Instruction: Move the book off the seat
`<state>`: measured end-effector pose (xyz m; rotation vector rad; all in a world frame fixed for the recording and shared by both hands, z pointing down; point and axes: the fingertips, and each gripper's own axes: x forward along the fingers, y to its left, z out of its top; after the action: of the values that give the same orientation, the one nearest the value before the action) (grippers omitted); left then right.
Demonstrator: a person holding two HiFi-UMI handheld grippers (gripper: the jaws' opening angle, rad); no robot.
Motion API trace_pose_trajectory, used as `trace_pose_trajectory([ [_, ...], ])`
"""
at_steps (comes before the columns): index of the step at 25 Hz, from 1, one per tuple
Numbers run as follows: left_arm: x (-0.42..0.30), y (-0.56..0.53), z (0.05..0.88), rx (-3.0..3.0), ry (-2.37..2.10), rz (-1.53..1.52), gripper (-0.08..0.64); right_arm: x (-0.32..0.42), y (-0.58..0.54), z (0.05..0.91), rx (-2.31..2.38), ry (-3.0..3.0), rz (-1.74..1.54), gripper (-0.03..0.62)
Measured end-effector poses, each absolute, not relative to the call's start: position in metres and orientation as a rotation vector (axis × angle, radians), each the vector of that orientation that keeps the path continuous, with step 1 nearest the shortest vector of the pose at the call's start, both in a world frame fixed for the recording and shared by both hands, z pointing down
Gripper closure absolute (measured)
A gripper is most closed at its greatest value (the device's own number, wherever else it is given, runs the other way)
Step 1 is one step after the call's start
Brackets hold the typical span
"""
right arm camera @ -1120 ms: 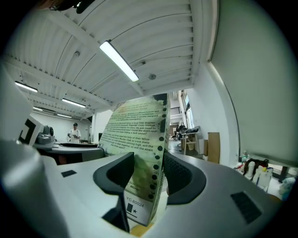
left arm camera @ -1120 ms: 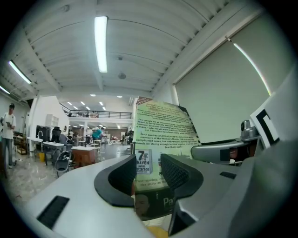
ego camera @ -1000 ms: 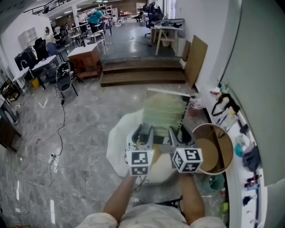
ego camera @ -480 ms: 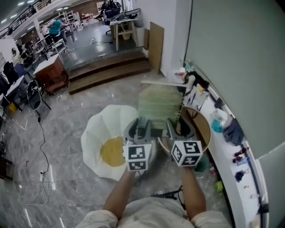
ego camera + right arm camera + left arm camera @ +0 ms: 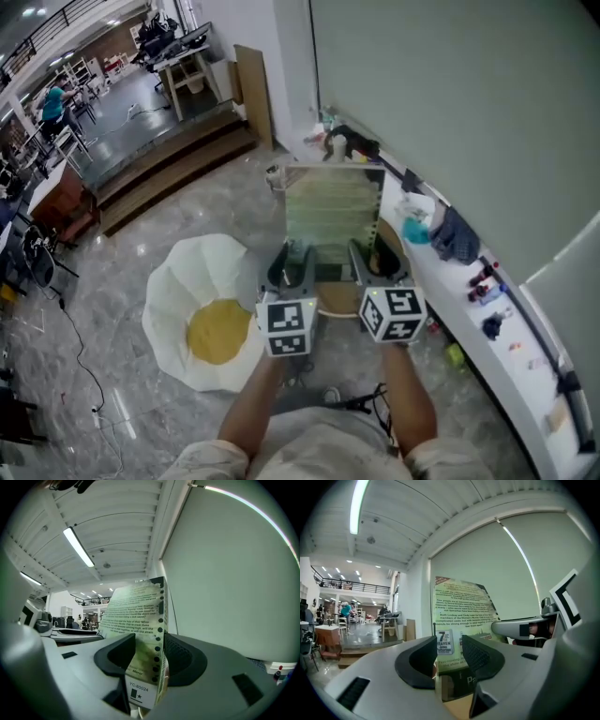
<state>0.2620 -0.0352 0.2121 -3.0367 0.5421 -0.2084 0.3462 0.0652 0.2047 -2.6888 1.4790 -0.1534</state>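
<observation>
The left hand-held gripper (image 5: 449, 654) clasps the upright book (image 5: 464, 606).

Glossy paper cover on the book (image 5: 330, 211); matt grey plastic on left gripper (image 5: 294, 256) and right gripper (image 5: 369, 255); stone floor (image 5: 122, 225) gleams, polished smooth.

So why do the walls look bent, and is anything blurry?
Left gripper view: the wide lens bows the ceiling, the corners go black, and print on the book is sharp. Right gripper view: same bowing, and the strip light burns white. Head view: the glossy floor shows glare streaks.
</observation>
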Motion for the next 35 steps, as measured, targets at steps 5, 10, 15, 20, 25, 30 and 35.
trace_pose_trajectory([
  [5, 0.304, -0.021, 0.223, -3.052, 0.449, -0.227, 0.385, 0.382, 0.085, 0.217, -2.729, 1.392, -0.173, 0.390],
  [10, 0.340, -0.023, 0.233, -3.076, 0.377, -0.230, 0.385, 0.413, 0.086, 0.225, -2.773, 1.326, -0.183, 0.390],
  [15, 0.381, -0.048, 0.245, -3.091, 0.341, -0.258, 0.385, 0.452, 0.062, 0.236, -2.791, 1.291, -0.209, 0.390],
  [20, 0.414, -0.089, 0.255, -3.105, 0.322, -0.300, 0.387, 0.483, 0.022, 0.246, -2.798, 1.277, -0.256, 0.390],
  [25, 0.446, -0.126, 0.269, -3.121, 0.300, -0.347, 0.387, 0.514, -0.014, 0.260, -2.812, 1.261, -0.310, 0.390],
  [30, 0.473, -0.157, 0.295, -3.138, 0.282, -0.414, 0.387, 0.539, -0.045, 0.285, -2.824, 1.243, -0.383, 0.390],
  [35, 0.485, -0.182, 0.329, -3.148, 0.256, -0.517, 0.387, 0.551, -0.069, 0.319, -2.824, 1.220, -0.487, 0.390],
])
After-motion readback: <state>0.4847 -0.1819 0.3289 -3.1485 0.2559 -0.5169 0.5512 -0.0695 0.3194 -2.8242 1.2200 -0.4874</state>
